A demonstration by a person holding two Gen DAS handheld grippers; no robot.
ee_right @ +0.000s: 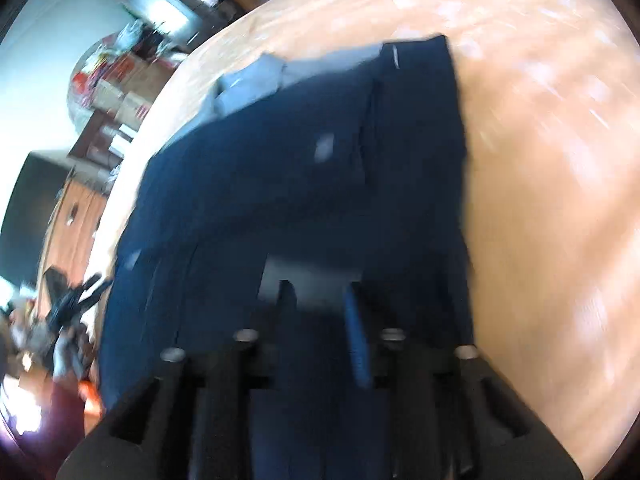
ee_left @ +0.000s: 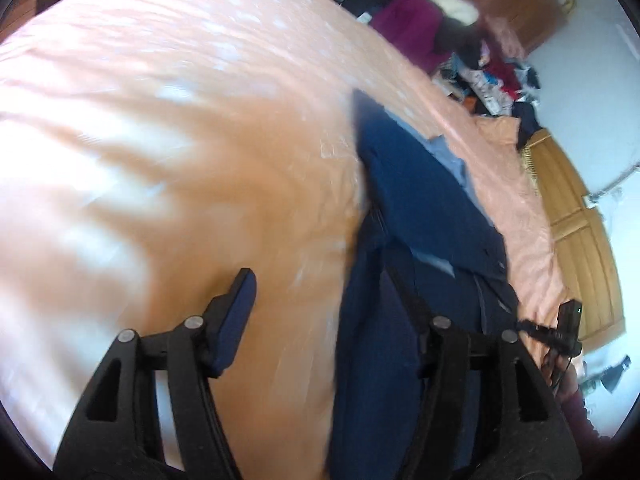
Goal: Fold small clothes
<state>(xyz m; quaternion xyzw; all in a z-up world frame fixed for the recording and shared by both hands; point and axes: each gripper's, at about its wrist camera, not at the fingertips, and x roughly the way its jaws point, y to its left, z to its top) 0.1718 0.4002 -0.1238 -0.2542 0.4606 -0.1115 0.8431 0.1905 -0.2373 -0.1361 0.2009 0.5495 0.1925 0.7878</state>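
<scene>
A dark navy garment (ee_left: 416,208) with a pale blue-grey lining lies folded lengthwise on the peach bedspread (ee_left: 160,140). My left gripper (ee_left: 320,296) is open, low over the garment's left edge. Its left finger (ee_left: 236,312) is over bare bedspread and its right finger is over the navy cloth, with nothing pinched. In the right wrist view the same garment (ee_right: 300,152) fills the middle, with the lining (ee_right: 248,80) showing at its far left corner. My right gripper (ee_right: 320,304) hovers over the near end of the garment. There is a gap between its fingers. Both views are motion-blurred.
A heap of mixed clothes (ee_left: 492,76) lies at the far end of the bed, with magenta cloth (ee_left: 408,24) behind it. A wooden bed frame (ee_left: 576,248) runs along the right side. Shelves and boxes (ee_right: 120,92) stand beyond the bed's left edge.
</scene>
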